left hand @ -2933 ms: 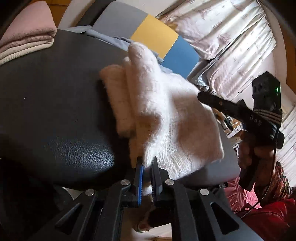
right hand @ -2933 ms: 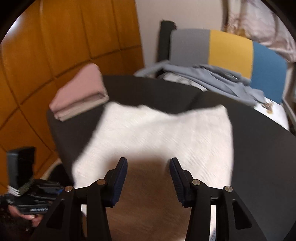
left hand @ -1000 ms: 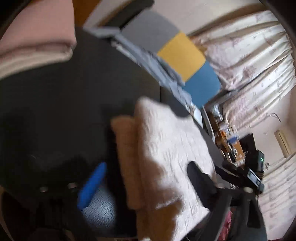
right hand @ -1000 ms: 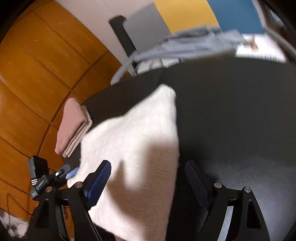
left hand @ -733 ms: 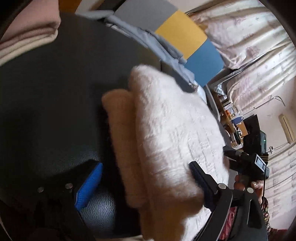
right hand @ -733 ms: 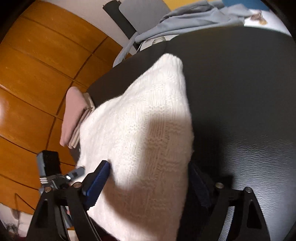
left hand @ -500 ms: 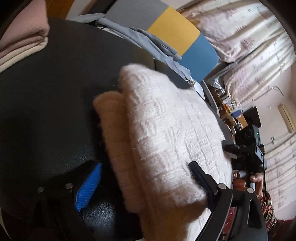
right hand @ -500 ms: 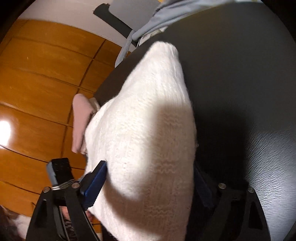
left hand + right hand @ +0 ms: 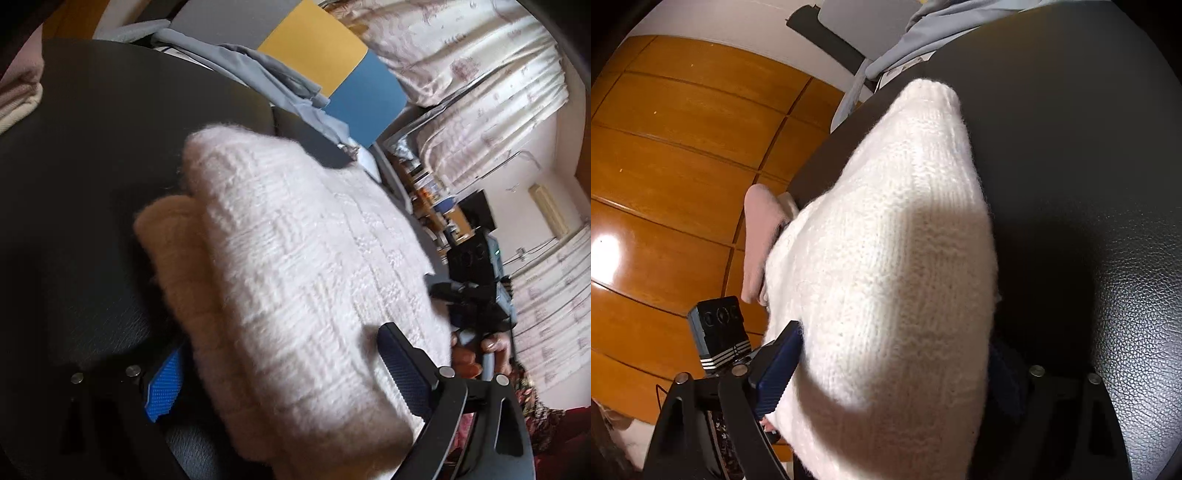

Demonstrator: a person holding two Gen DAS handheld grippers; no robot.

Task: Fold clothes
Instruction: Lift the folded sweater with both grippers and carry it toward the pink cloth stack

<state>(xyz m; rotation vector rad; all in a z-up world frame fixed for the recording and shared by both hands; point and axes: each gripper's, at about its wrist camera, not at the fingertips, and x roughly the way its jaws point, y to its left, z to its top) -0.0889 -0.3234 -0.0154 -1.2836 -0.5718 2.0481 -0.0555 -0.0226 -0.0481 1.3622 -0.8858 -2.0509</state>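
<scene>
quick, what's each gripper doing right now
left gripper: open wide, fingers either side of the folded white sweater.
right gripper: open wide, fingers straddling the same sweater, not squeezing it.

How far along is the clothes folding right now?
Done: a pink folded stack sits at the black surface's edge. In hand: the white knit sweater, already folded into a thick bundle, lies between the open left gripper and right gripper. Left: the blue-grey garment behind lies unfolded.

A home: floral curtains [image 9: 476, 70], wooden wardrobe panels [image 9: 676, 155], folded clothes [image 9: 759, 240].
</scene>
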